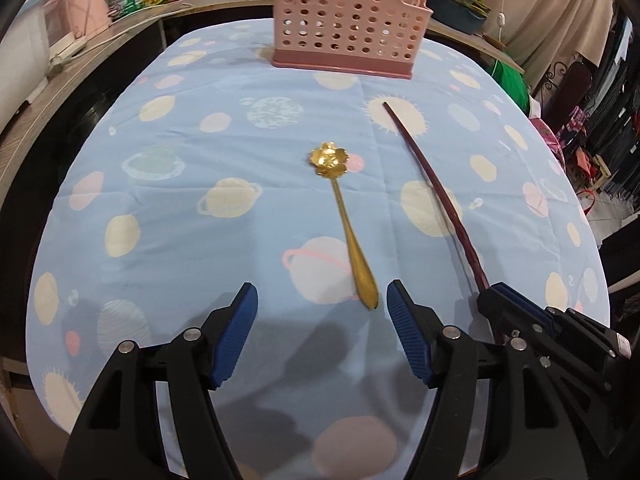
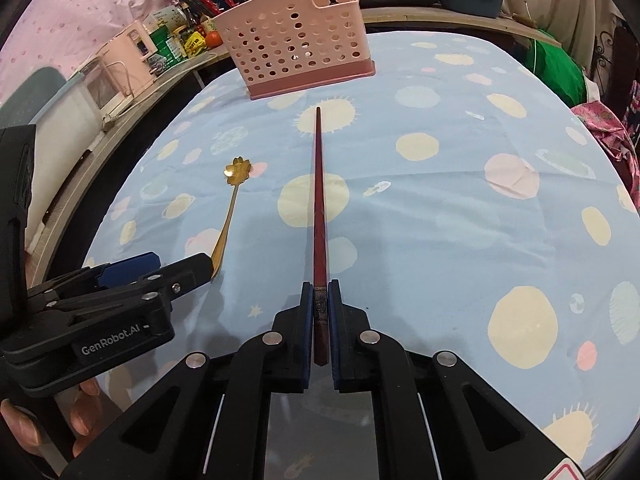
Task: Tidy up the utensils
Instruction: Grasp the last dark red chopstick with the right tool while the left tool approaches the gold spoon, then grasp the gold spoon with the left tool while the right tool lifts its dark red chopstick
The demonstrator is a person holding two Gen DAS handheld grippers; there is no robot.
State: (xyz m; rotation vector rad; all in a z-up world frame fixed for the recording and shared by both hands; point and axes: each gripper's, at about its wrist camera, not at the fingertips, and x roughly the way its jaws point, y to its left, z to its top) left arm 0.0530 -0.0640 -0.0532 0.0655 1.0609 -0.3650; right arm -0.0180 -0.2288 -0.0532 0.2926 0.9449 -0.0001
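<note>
A gold spoon (image 1: 348, 224) with a flower-shaped bowl lies on the blue planet-print tablecloth (image 1: 192, 168), handle end toward me. My left gripper (image 1: 322, 300) is open, its blue pads (image 1: 240, 332) standing wide on either side of the handle tip without touching it. A dark red chopstick (image 2: 319, 200) lies pointing at the pink perforated utensil holder (image 2: 296, 48). My right gripper (image 2: 320, 296) is shut on the chopstick's thick end. In the left wrist view the right gripper (image 1: 494, 294) sits at the right, holding the chopstick (image 1: 432, 192). The spoon (image 2: 230, 204) shows left of it.
The pink holder (image 1: 344, 16) stands at the table's far edge with a utensil in it. A wooden counter (image 1: 80, 64) with appliances, bottles and a tomato runs along the left. Green and pink items (image 2: 560, 68) lie off the right edge. A hand (image 2: 24, 420) grips the left tool.
</note>
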